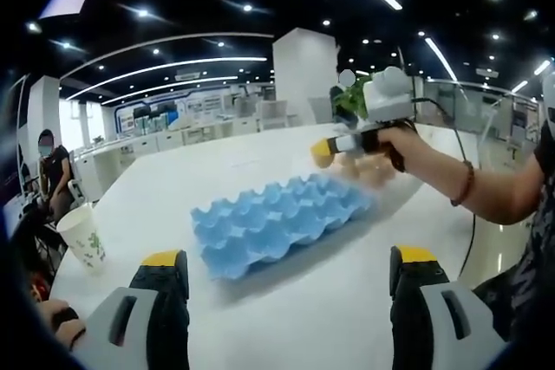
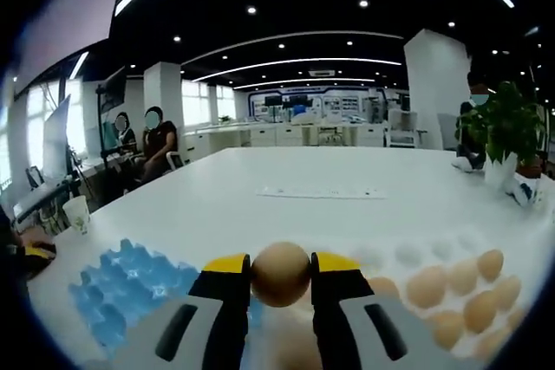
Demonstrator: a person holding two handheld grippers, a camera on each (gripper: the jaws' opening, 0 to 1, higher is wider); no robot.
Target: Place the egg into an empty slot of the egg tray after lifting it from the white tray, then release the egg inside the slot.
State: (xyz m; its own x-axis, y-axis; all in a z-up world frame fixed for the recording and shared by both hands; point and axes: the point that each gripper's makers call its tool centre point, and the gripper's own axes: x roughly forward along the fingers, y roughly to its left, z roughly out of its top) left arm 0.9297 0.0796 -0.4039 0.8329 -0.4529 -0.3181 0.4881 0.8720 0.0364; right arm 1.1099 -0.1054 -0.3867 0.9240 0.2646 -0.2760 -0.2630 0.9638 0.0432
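A brown egg (image 2: 280, 274) sits clamped between the yellow-tipped jaws of my right gripper (image 2: 280, 276), lifted above the white tray (image 2: 408, 257) that holds several more eggs (image 2: 461, 276). The blue egg tray (image 2: 121, 292) lies to the left of it, its slots bare. From the left gripper view the blue egg tray (image 1: 277, 223) rests mid-table, and the right gripper (image 1: 334, 152) hovers past its far right end in a person's hand. My left gripper (image 1: 286, 270) stands open and holds nothing, near the table's front edge.
A paper cup (image 1: 82, 236) stands at the table's left edge, seen also as a paper cup (image 2: 78, 212) in the right gripper view. A sheet of paper (image 2: 321, 191) lies mid-table. A potted plant (image 2: 503, 140) stands far right. People sit at the left.
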